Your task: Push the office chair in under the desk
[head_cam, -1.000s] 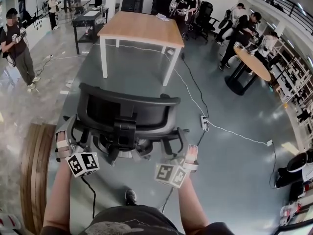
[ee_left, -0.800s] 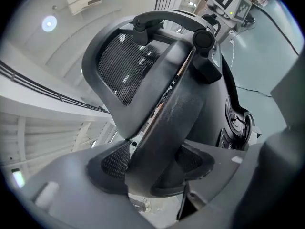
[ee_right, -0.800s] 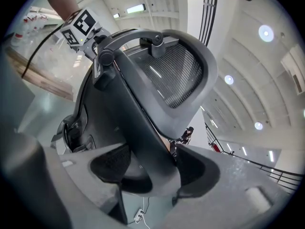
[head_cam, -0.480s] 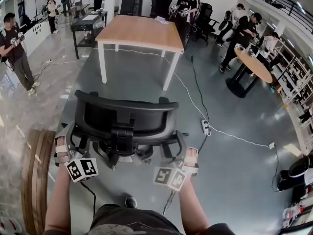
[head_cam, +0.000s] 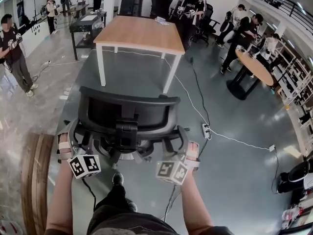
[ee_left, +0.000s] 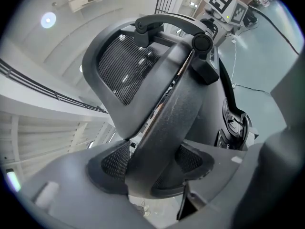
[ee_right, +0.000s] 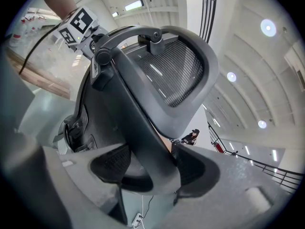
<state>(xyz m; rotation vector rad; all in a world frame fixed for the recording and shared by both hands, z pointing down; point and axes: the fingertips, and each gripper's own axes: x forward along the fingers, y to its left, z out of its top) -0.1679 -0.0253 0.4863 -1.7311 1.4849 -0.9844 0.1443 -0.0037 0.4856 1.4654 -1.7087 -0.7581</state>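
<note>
A black mesh-backed office chair (head_cam: 127, 114) stands on the grey floor in front of me, its back towards me. The wooden desk (head_cam: 142, 33) with white legs is farther ahead, a stretch of floor away from the chair. My left gripper (head_cam: 66, 146) grips the chair's left side bar; in the left gripper view that gripper (ee_left: 152, 171) has its pads pressed on the bar (ee_left: 167, 128). My right gripper (head_cam: 190, 153) holds the right side bar the same way, and in the right gripper view this gripper (ee_right: 152, 171) clamps the bar (ee_right: 143, 128).
A white power strip (head_cam: 205, 130) and cables lie on the floor right of the chair. A round table (head_cam: 254, 65) with people stands at right. A curved wooden piece (head_cam: 36, 180) is at my left. A black table (head_cam: 85, 23) and people stand beyond the desk.
I have stepped forward: one foot now shows under the chair's rear. Chair and grippers have moved a little toward the desk, both grips unchanged.
</note>
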